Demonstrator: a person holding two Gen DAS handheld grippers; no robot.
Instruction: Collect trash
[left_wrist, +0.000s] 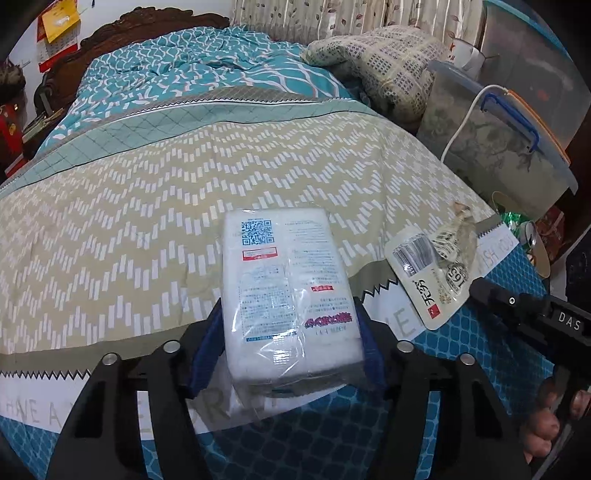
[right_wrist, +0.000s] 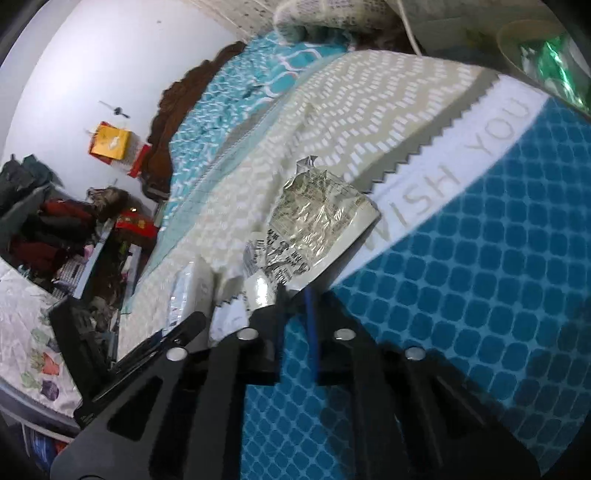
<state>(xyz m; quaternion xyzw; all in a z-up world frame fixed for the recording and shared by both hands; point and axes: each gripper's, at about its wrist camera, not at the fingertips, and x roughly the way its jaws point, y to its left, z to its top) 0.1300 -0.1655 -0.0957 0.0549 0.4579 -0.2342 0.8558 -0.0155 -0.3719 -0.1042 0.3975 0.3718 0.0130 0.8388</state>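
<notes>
Blocky plastic-wrapped tissue pack, crinkled foil wrapper

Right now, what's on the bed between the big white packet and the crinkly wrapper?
Just bare bedspread between the white packet and the crinkly wrapper, seen in the left wrist view; nothing else lies there.

patterned bedspread, clear storage bin, white cable, carved headboard
</notes>
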